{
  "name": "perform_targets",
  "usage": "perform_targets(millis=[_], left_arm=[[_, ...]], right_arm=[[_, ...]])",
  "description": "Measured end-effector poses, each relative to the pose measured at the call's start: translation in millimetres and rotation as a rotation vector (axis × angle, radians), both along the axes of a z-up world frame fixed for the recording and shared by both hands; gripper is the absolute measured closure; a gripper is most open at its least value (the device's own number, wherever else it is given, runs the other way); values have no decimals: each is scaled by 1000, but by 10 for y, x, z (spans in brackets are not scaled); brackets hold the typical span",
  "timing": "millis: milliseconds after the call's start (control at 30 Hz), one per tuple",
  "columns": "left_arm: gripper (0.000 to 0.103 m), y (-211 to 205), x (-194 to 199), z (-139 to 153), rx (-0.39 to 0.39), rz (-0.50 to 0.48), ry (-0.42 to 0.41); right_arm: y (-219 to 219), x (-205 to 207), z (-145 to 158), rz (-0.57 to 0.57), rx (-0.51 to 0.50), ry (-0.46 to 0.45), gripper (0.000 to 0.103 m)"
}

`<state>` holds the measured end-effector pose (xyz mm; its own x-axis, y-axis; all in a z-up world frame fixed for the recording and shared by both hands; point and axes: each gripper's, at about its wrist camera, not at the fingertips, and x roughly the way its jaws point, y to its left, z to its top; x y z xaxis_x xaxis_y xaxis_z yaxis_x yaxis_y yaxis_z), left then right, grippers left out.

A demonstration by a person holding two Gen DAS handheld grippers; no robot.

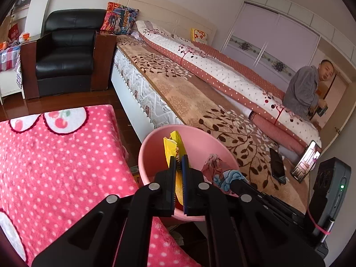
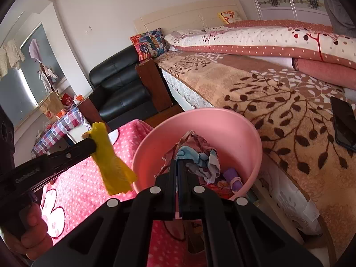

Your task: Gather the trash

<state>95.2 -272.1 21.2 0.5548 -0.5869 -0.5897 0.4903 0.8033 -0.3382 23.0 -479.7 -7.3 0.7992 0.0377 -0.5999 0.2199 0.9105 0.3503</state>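
Round pink plastic bin [image 2: 249, 133]: already holds purple wrapper and other scraps. Right hand-held gripper [image 2: 178, 166]: clamped on crumpled pink-blue wrapper [image 2: 200, 153], over bin. Left hand-held gripper [image 1: 178, 161]: clamped on yellow plastic wrapper [image 1: 171, 144], near rim. Both drops outstanding.

The bin [image 2: 249, 142] sits between the blanket-covered table [image 1: 55, 166] on my left and the bed [image 1: 189, 93] on my right. An armchair [image 1: 66, 51] stands behind the table, and two phones [image 1: 278, 164] lie on the bed.
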Motion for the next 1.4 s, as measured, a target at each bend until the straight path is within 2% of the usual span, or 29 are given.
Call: perform_targets(millis=[300,400,467,700,900,1133,1267,1400], left_arm=[[96,-181,66,-173,35,-23,7],[84,-208,64,-178,35,-29,3],[70,-216,55,-172,31,-31,-4],[69,-199,16,-142,36,-34,-17],[69,-159,-70,-106,54,-24,-30],[69,-42,-212,-27,50,-4,-49],[69,31,-294,1,57,11,-59],[69,119,-385,43,64,31,-82]], right_arm=[[-122,77,-159,4,18,26,102],[-150,92,-185,4,26,22,100],[-159,98,-194,4,26,23,99],[-181,82,-194,7,26,7,77],[-18,-47,-81,30,-24,-42,56],[244,-215,48,48,-125,-79,49],[373,-336,124,18,-185,-111,44],[483,-429,174,10,-198,-126,43]])
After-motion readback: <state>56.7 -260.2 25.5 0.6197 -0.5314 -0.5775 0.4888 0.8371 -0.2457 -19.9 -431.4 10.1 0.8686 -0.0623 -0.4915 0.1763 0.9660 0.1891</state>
